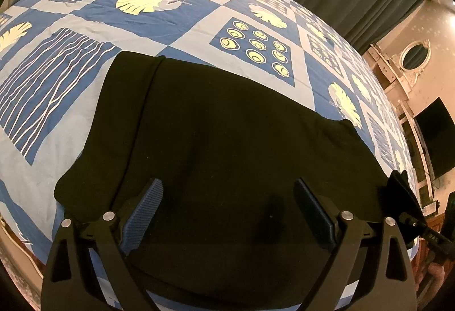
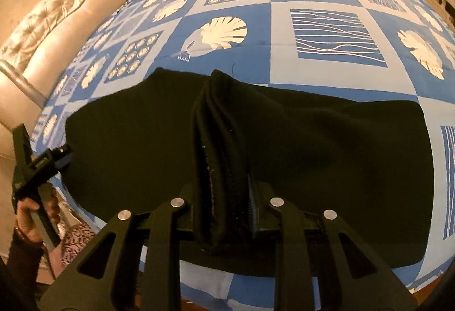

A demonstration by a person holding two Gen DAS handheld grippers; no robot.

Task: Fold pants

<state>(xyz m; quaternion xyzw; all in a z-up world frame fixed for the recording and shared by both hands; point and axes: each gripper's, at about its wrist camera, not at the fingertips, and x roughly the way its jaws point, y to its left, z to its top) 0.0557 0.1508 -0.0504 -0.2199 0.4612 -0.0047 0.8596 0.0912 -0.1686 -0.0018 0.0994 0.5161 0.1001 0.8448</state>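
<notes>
Right wrist: right gripper (image 2: pixel 224 197) pinching black pants (image 2: pixel 327 157) on bedsheet (image 2: pixel 312 74); left gripper (image 1: pixel 227 205) spread.

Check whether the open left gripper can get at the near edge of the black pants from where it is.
Probably yes. The left gripper hangs open over the black fabric pants on the blue patterned bedsheet, with nothing between its fingers and the cloth. The right gripper grips a bunched fold elsewhere.

Black claw (image 1: pixel 227 214) arms, blue ribbed pads (image 1: pixel 143 218), silver screws (image 1: pixel 109 216).
</notes>
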